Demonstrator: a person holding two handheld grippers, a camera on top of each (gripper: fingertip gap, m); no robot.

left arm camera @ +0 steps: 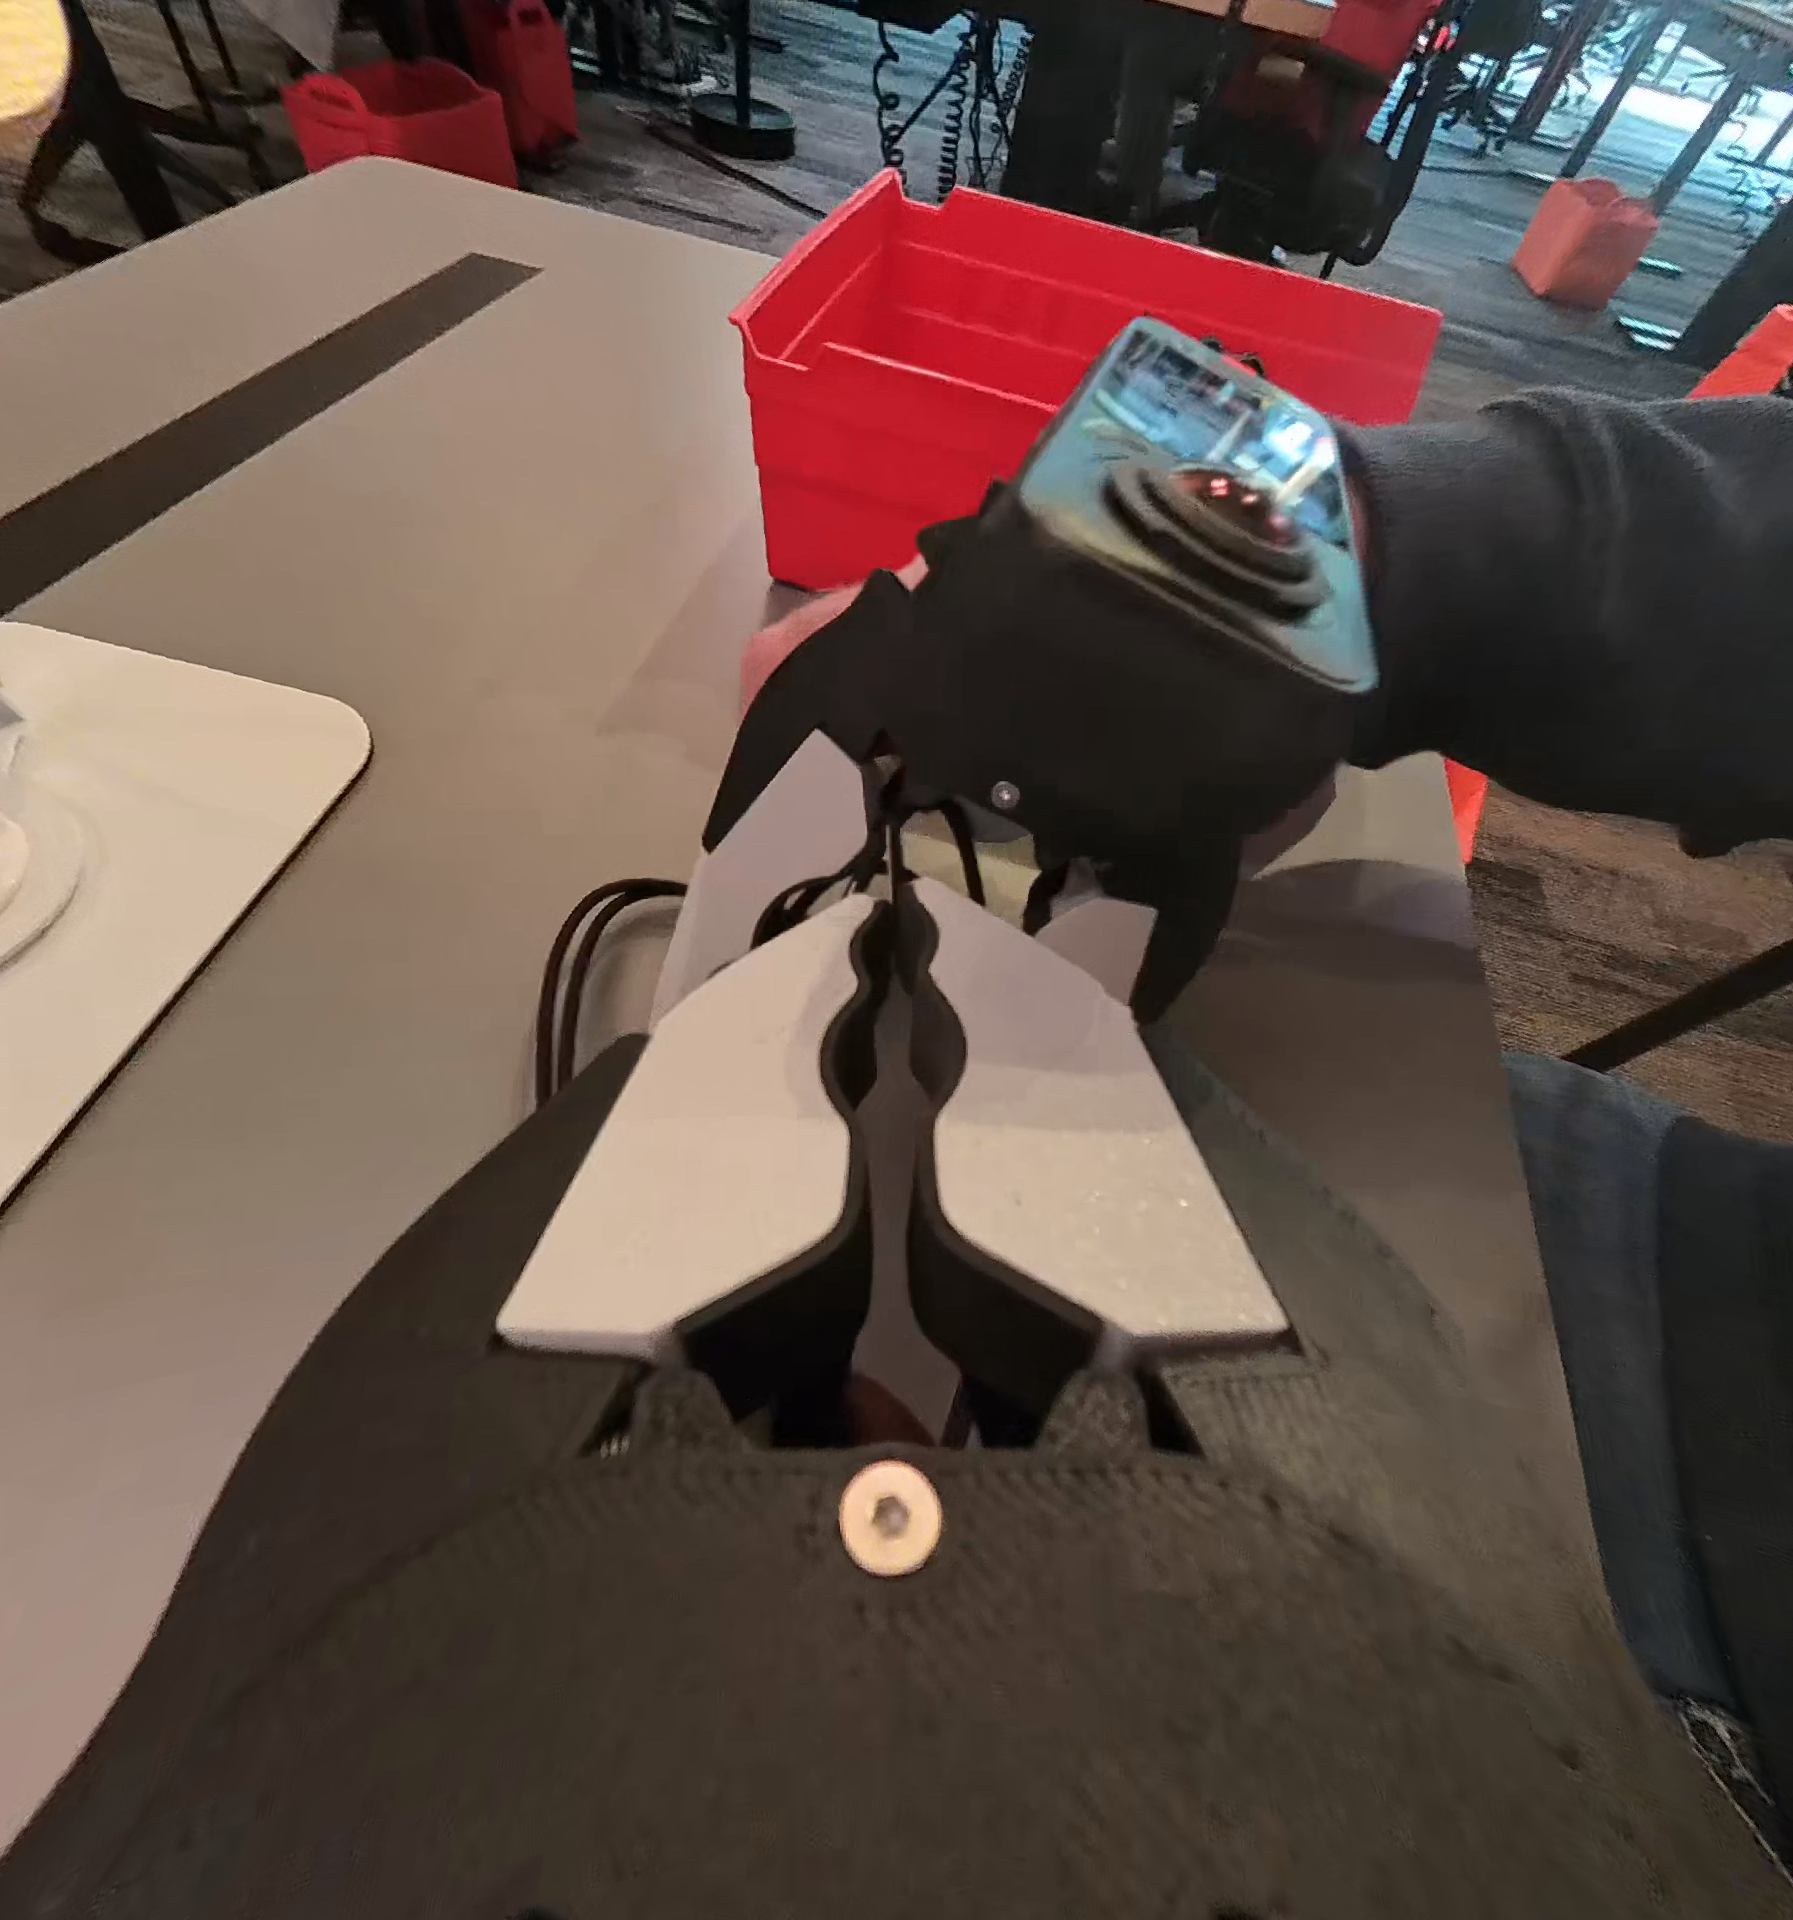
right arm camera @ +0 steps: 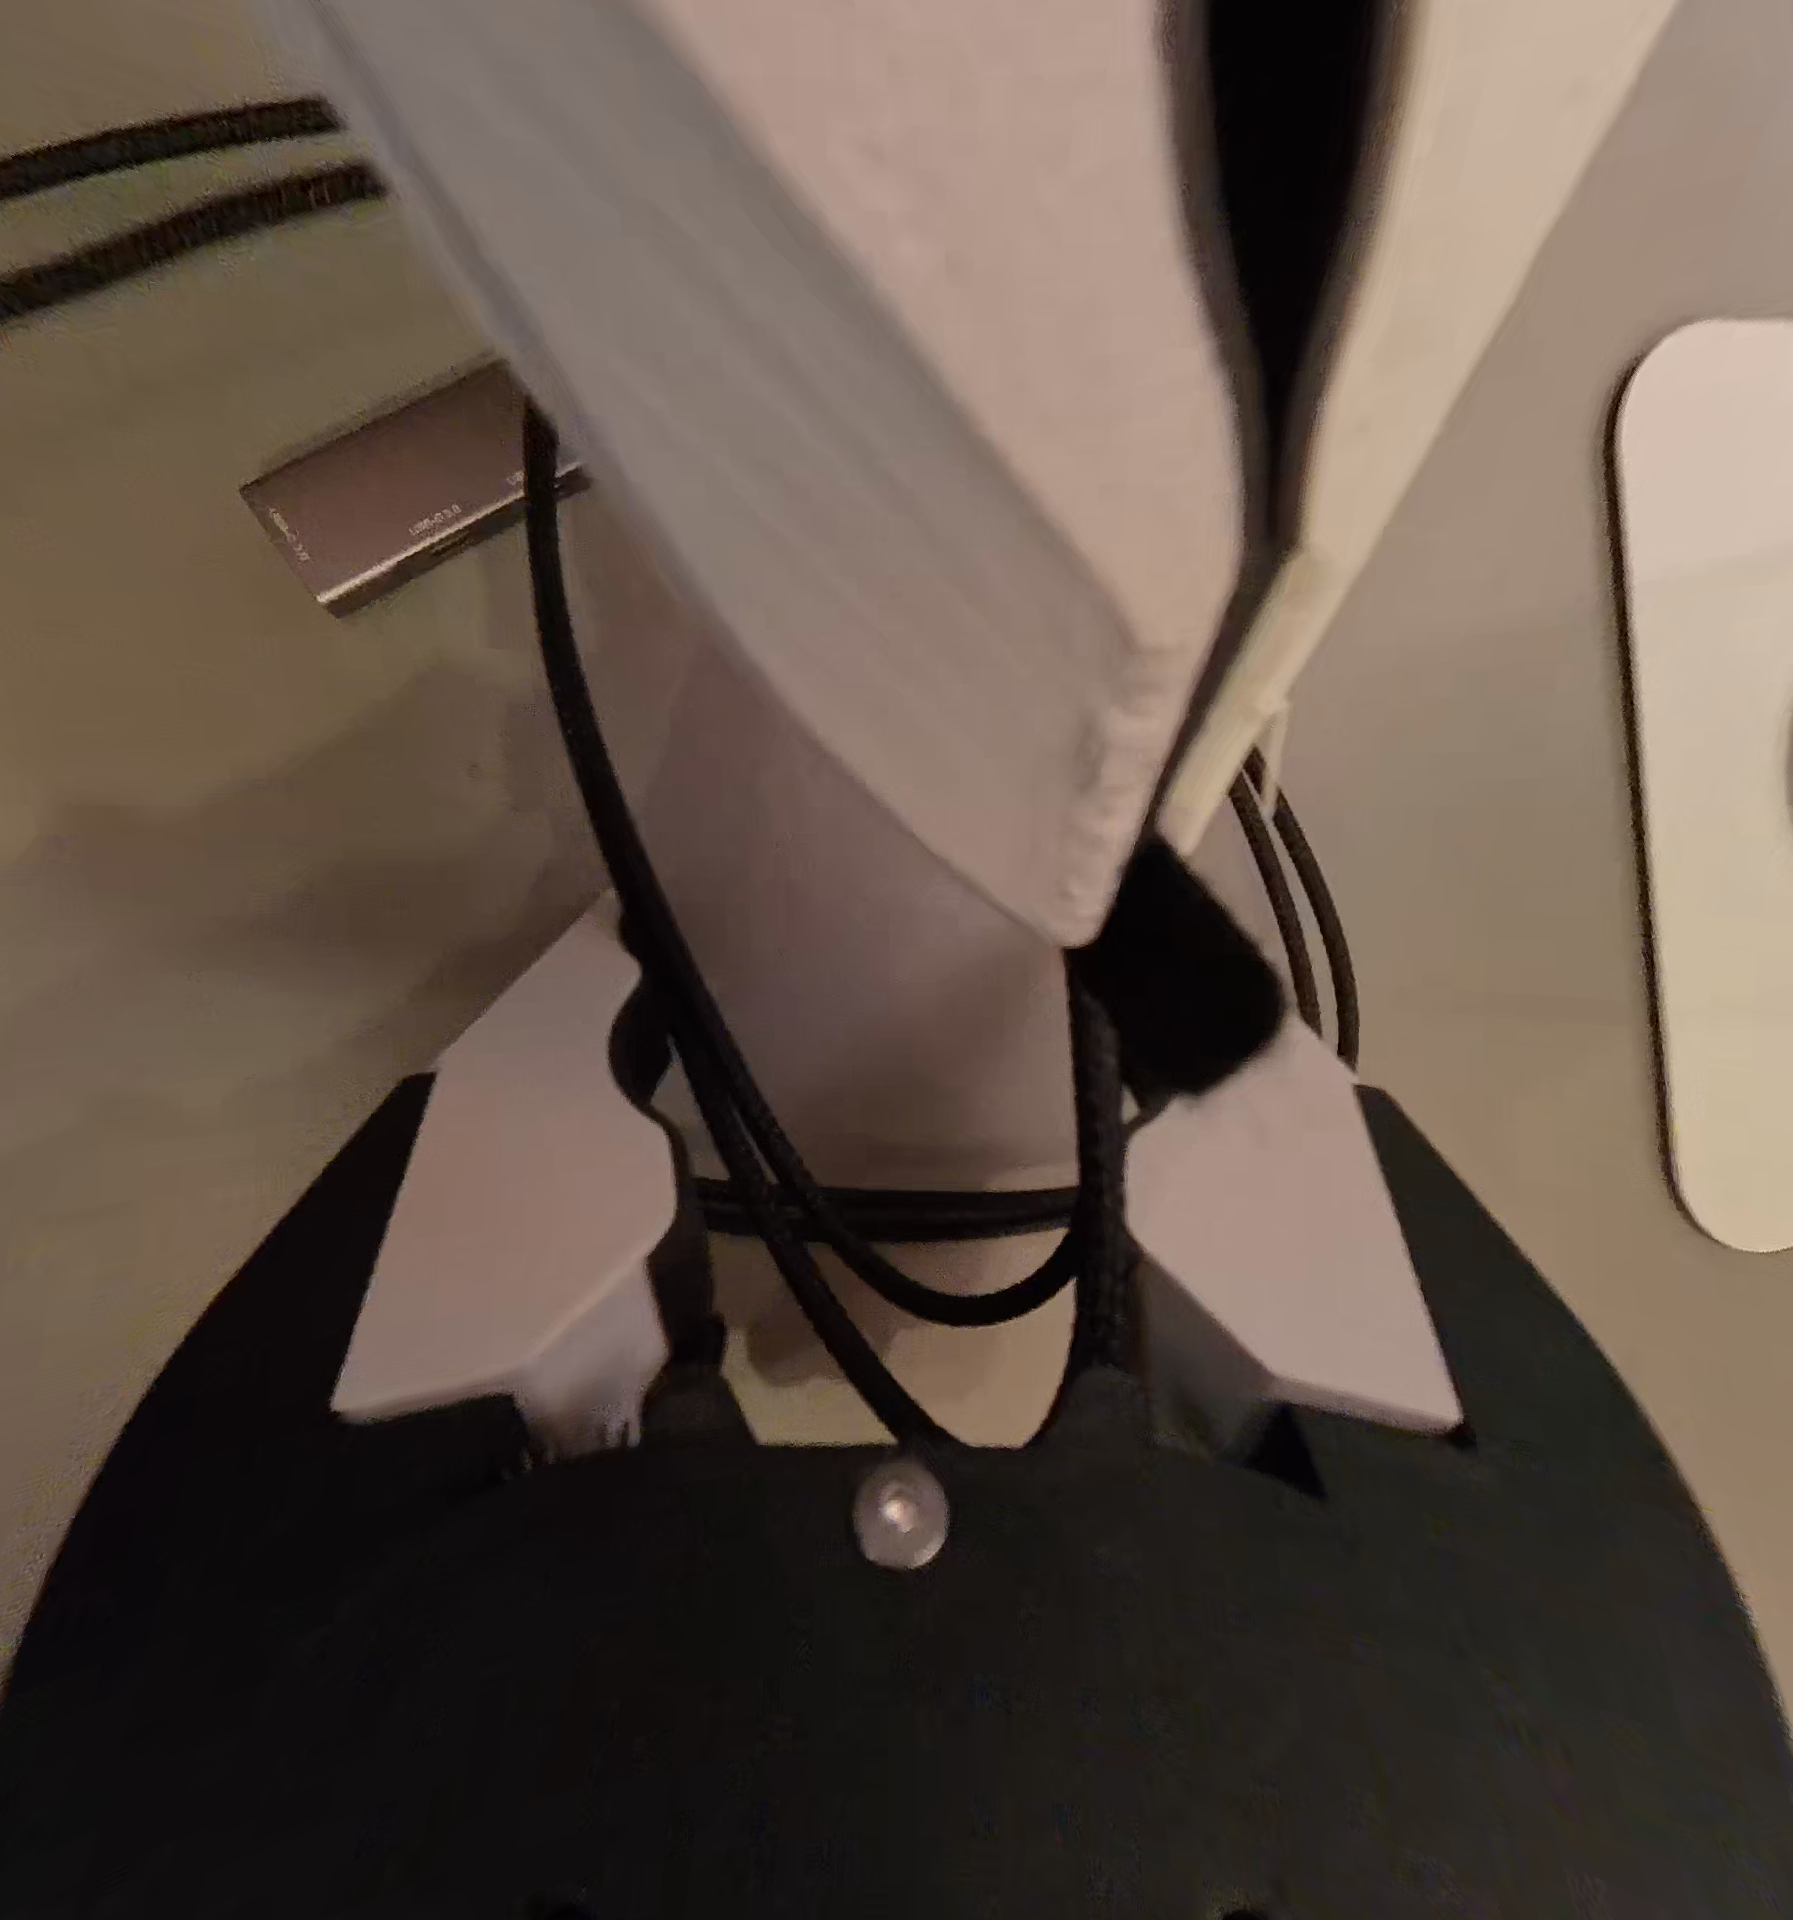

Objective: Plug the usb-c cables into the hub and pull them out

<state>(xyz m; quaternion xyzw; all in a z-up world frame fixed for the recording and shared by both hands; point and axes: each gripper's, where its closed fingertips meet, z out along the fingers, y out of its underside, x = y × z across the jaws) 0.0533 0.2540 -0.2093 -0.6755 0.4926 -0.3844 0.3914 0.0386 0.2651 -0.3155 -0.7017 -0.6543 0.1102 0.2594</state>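
Observation:
A grey USB hub [right arm camera: 404, 499] lies on the grey table [left arm camera: 352, 468], with a black braided cable [right arm camera: 601, 748] running from its end. My left gripper [left arm camera: 897, 920] is shut, with a black cable pinched at its tips. In the right wrist view it [right arm camera: 1131, 904] comes in from above, a black plug [right arm camera: 1198, 997] at its tip. My right gripper [right arm camera: 892, 1101] is open and points down, with several loops of black cable [right arm camera: 902, 1210] between its fingers. In the left wrist view it [left arm camera: 954, 883] straddles the left gripper's tip. Part of the hub is hidden behind the left fingers.
A red open bin [left arm camera: 975, 343] stands at the far side of the table. A white mat [left arm camera: 144, 831] with a clear glass object is at the left and also shows in the right wrist view [right arm camera: 1754, 727]. A black strip [left arm camera: 248, 416] crosses the table. The table's right edge [left arm camera: 1463, 831] is close. My hands' fingertips stand some 10 cm from each other. My right gripper is the nearer one to the grey USB hub [right arm camera: 404, 499]: about 8 cm, against 15 cm.

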